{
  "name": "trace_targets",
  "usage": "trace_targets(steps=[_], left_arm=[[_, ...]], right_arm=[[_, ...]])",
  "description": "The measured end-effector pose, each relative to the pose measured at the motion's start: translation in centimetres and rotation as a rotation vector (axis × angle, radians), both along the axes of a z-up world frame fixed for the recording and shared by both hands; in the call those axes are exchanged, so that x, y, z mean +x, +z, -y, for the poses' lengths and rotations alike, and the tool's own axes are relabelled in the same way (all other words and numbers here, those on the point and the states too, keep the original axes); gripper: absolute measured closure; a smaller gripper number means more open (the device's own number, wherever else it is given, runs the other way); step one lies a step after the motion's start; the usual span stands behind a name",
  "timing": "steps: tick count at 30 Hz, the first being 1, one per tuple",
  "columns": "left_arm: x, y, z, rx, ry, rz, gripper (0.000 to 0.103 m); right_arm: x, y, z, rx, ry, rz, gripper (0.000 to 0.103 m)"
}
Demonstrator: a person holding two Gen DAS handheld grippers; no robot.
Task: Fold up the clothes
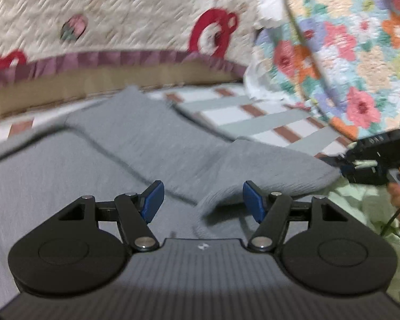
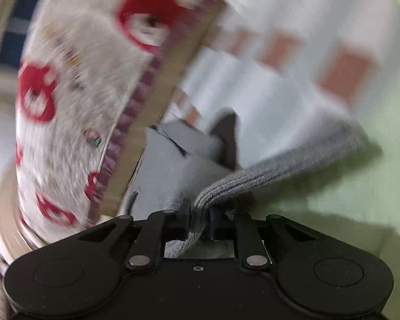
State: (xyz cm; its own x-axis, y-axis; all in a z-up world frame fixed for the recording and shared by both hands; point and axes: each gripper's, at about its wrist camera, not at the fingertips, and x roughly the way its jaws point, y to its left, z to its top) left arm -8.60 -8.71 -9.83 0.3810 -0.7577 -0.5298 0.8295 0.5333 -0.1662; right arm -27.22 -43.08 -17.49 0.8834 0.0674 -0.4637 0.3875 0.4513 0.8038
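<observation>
A grey knit garment point(image 1: 114, 144) lies spread on the bed, partly folded, with a sleeve laid across it. My left gripper point(image 1: 202, 200) hovers open just above the cloth, blue pads point(image 1: 153, 200) apart, nothing between them. At the right edge of the left wrist view a hand holds my right gripper point(image 1: 341, 166) at the garment's raised edge. In the right wrist view my right gripper point(image 2: 200, 218) is shut on the grey ribbed hem point(image 2: 266, 176), which stretches up to the right; the rest of the grey garment point(image 2: 173, 165) lies beyond. Both views are motion-blurred.
A cream quilt with red motifs and a purple frilled edge point(image 1: 120, 13) stands behind the garment. A floral quilt point(image 1: 346, 53) is piled at the right. The sheet point(image 1: 253, 117) is checked white, grey and brown. Pale green cloth point(image 2: 346, 186) lies to the right.
</observation>
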Motion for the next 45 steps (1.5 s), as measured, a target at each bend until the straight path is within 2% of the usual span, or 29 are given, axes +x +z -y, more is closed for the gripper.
trace_targets(steps=[4,5,9,11,13,16,18,21,22,23,25,26,27,28,29,32,33,35,37,38,39,40,43,45], left_arm=[[-1.9,0.8,0.1,-0.080,-0.097,0.061,0.040],[-2.5,1.1,0.1,-0.105,-0.118,0.074,0.040],[-3.4,2.1,1.4,-0.121,-0.164,0.103,0.038],[-2.7,2.0,2.4,-0.101,-0.156,0.079,0.037],[-1.7,1.8,3.5,-0.076,-0.123,0.048,0.036],[1.0,1.7,5.2,-0.010,-0.003,0.047,0.035],[1.9,2.3,6.2,0.027,0.091,0.117,0.035],[2.9,3.1,7.7,0.084,0.092,0.259,0.039],[4.1,2.8,7.9,0.105,0.115,0.235,0.043],[5.5,2.3,8.0,0.128,0.142,0.199,0.044],[10.1,0.1,7.4,0.182,0.260,-0.019,0.046],[11.8,-1.1,6.5,0.210,0.357,-0.122,0.052],[13.3,-2.2,5.7,0.233,0.445,-0.211,0.052],[13.3,-2.6,4.9,0.233,0.484,-0.219,0.050],[13.2,-2.9,4.2,0.232,0.513,-0.223,0.049],[12.1,-2.8,3.6,0.215,0.424,-0.176,0.049],[11.9,-2.8,3.9,0.226,0.376,-0.146,0.048],[11.7,-3.0,4.5,0.254,0.290,-0.106,0.047],[11.5,-3.3,5.1,0.288,0.206,-0.091,0.045],[11.3,-3.4,5.6,0.309,0.166,-0.078,0.039],[10.6,-3.8,6.4,0.354,0.143,-0.017,0.033],[9.9,-4.1,7.2,0.399,0.120,0.044,0.027],[7.8,-5.0,9.6,0.522,0.055,0.222,0.028],[7.8,-4.1,10.1,0.463,0.074,0.261,0.028]], right_arm=[[2.4,5.0,-1.4,-0.338,0.112,-0.004,0.088],[3.0,6.2,-1.6,-0.381,0.134,0.014,0.089],[6.8,10.9,-2.2,-0.452,0.218,0.122,0.090],[7.7,11.1,-2.5,-0.467,0.252,0.132,0.090],[8.6,11.3,-2.9,-0.483,0.286,0.142,0.090],[10.0,11.6,-3.4,-0.505,0.336,0.156,0.090],[10.9,11.8,-3.7,-0.521,0.370,0.166,0.090],[12.3,12.1,-4.2,-0.543,0.421,0.180,0.084],[12.7,12.2,-4.3,-0.550,0.438,0.185,0.079],[13.2,12.3,-4.5,-0.558,0.455,0.190,0.063],[14.0,12.3,-4.8,-0.573,0.490,0.191,0.055],[13.6,11.0,-4.9,-0.583,0.510,0.110,0.055],[13.1,9.7,-5.0,-0.593,0.529,0.029,0.055],[12.7,8.5,-5.2,-0.605,0.554,-0.051,0.055],[11.9,7.5,-5.9,-0.644,0.631,-0.120,0.056],[9.4,5.3,-7.8,-0.789,0.790,-0.288,0.051],[8.8,5.2,-7.8,-0.802,0.788,-0.303,0.049],[8.6,5.8,-6.8,-0.751,0.741,-0.298,0.044],[9.1,6.3,-6.0,-0.703,0.685,-0.307,0.044],[9.5,6.4,-5.7,-0.687,0.663,-0.305,0.044],[9.8,6.2,-5.4,-0.663,0.661,-0.294,0.044],[10.2,5.8,-5.3,-0.633,0.687,-0.276,0.044],[12.3,4.6,-6.1,-0.638,0.787,-0.247,0.044],[13.9,4.4,-6.9,-0.678,0.832,-0.254,0.048]])
